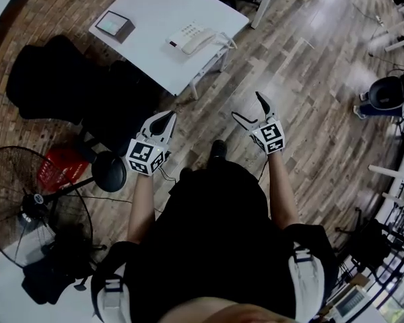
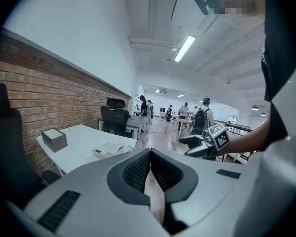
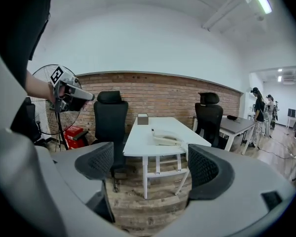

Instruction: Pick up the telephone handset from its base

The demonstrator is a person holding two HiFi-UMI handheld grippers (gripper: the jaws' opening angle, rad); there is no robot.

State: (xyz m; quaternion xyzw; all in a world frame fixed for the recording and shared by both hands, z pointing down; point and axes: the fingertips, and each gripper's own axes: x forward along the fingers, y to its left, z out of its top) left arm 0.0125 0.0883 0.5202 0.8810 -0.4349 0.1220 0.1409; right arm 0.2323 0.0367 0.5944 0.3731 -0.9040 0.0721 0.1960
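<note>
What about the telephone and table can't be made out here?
- Telephone keypad and print: too small in every view.
- Telephone's near edge, left gripper view: hidden behind the left gripper body.
- Handset cord: too small to trace in the head view.
- Small box top face: too small to read in the head view.

We're in an open-plan office here: a white desk (image 3: 148, 132) carrying a desk telephone (image 3: 165, 139), a black swivel chair (image 3: 111, 115) against a brick wall (image 3: 163, 95), wood-plank floor (image 1: 310, 59), a strip light (image 2: 185, 47) overhead, people (image 2: 203, 120) among more desks beyond.
</note>
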